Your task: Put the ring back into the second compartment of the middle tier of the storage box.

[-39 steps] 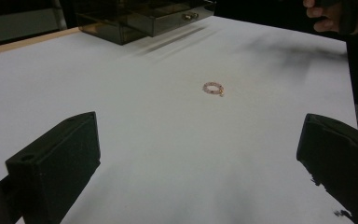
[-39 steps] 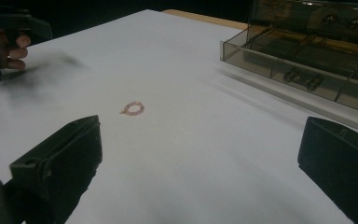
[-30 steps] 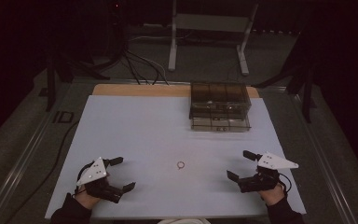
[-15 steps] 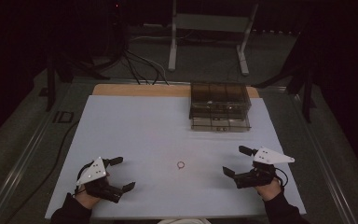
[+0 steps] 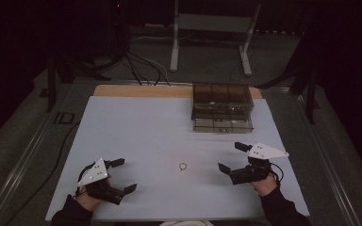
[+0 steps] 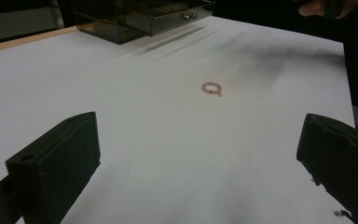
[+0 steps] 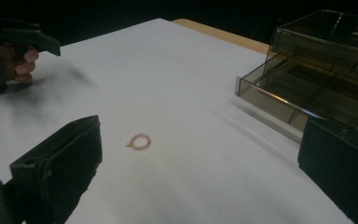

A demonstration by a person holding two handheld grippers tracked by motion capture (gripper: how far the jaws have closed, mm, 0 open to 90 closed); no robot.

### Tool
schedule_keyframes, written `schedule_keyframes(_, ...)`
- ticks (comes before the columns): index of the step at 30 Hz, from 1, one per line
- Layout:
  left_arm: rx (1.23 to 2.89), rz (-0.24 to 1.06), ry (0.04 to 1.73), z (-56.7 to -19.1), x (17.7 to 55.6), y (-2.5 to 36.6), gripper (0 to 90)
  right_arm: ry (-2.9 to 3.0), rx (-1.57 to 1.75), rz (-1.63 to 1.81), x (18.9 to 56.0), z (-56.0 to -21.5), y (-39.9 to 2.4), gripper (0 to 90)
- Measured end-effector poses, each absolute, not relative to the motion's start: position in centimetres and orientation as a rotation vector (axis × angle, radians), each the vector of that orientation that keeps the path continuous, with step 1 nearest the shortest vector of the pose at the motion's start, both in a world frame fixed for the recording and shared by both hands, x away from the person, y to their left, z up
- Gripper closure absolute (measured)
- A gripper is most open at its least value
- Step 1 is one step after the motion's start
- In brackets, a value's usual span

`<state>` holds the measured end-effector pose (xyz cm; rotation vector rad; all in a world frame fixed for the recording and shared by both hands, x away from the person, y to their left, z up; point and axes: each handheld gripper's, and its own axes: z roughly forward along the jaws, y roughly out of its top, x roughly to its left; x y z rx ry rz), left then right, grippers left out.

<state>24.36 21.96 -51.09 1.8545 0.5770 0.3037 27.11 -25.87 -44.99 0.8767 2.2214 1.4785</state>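
Flanking a bead ring (image 5: 183, 166), both claws gape before the drawer box (image 5: 222, 107), bottom drawer open.

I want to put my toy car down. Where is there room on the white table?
Lots of room: the whole left half beside the drawer box, above the left gripper. Busier near the bead ring and the right gripper.

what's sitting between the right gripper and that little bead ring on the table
Nothing visible. The bead ring lies alone on the white table, with bare surface between it and the open right gripper. The smoky plastic drawer box sits farther back, off that line.
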Motion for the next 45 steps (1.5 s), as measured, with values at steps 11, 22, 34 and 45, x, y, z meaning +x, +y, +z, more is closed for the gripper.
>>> schedule_keyframes(11,1.854,0.300,0.575,-51.1,24.4,22.0,0.8,2.244,0.846,1.498,28.3,-44.6,-24.3,0.0)
schedule_keyframes(22,1.856,0.299,0.576,-51.2,24.4,22.0,0.8,2.281,0.823,1.500,29.0,-44.8,-22.9,0.0)
schedule_keyframes(34,1.857,0.297,0.576,-51.2,24.4,22.0,0.8,2.309,0.802,1.508,29.5,-45.0,-21.6,0.0)
schedule_keyframes(45,1.857,0.299,0.572,-51.1,24.3,22.0,0.8,2.338,0.785,1.516,30.1,-45.4,-20.1,0.0)
